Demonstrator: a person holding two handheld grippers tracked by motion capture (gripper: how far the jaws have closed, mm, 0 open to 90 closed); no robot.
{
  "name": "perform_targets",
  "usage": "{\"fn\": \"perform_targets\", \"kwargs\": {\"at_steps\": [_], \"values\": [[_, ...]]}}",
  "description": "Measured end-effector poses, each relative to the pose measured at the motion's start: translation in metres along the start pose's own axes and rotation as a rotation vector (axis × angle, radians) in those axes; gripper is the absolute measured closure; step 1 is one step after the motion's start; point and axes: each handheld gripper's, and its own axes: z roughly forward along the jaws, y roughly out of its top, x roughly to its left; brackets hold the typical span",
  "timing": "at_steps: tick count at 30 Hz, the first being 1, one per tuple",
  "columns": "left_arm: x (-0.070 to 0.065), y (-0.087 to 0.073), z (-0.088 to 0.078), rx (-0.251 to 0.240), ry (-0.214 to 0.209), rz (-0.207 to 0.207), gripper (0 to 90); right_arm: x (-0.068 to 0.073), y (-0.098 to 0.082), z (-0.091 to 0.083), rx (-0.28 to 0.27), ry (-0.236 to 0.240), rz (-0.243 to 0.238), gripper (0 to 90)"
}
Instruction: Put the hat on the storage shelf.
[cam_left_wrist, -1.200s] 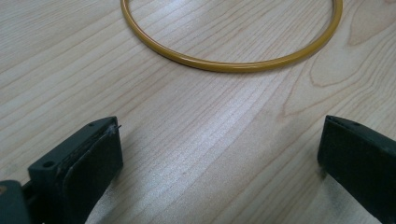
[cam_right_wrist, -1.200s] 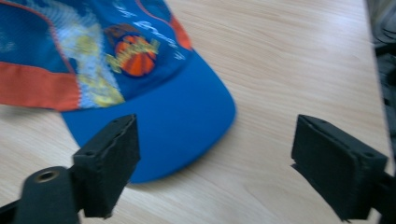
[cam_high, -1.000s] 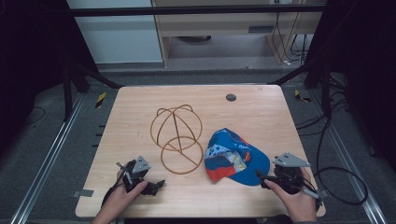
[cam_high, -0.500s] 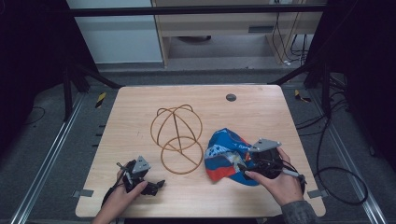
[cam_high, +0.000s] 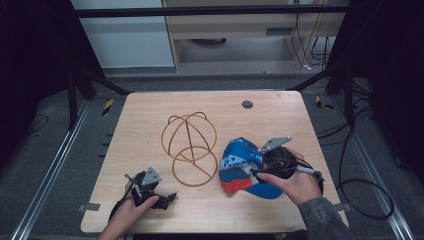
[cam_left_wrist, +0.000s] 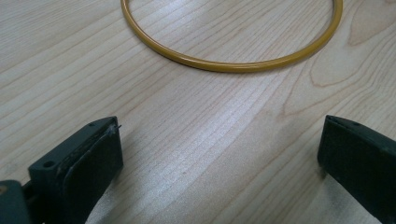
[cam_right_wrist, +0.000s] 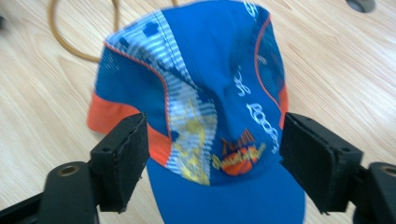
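Blue cap between the spread jaws of the right gripper, low centre of its view.
Jaws have just been closing, pads not yet pressing the cap; the hand reaches in from lower right, left gripper spread over bare wood.

Blue cap between parted claw jaws

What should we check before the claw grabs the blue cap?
1. Cap lies flat on the table: ok.
2. Right gripper has been closing but is open around the cap's front: ok.
3. Fingers pressing on the cap: not ok, gaps remain.
4. Wire frame is apart from the cap: ok.
5. Left gripper is open on bare wood: ok.
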Motion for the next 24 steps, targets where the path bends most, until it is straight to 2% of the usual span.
{"fn": "perform_targets", "kwargs": {"at_steps": [2,8,15,24], "values": [[0.0,0.0,0.0,0.0,0.0,0.0,0.0,-0.002,0.002,0.003,0.003,0.026,-0.003,27.2],[0.0,0.0,0.0,0.0,0.0,0.0,0.0,-0.013,0.008,0.021,0.053,0.061,-0.002,33.8],[0.0,0.0,0.0,0.0,0.0,0.0,0.0,-0.021,0.012,0.037,0.084,0.082,0.005,33.7],[0.0,0.0,0.0,0.0,0.0,0.0,0.0,-0.027,0.012,0.047,0.108,0.103,0.016,32.2]]}}
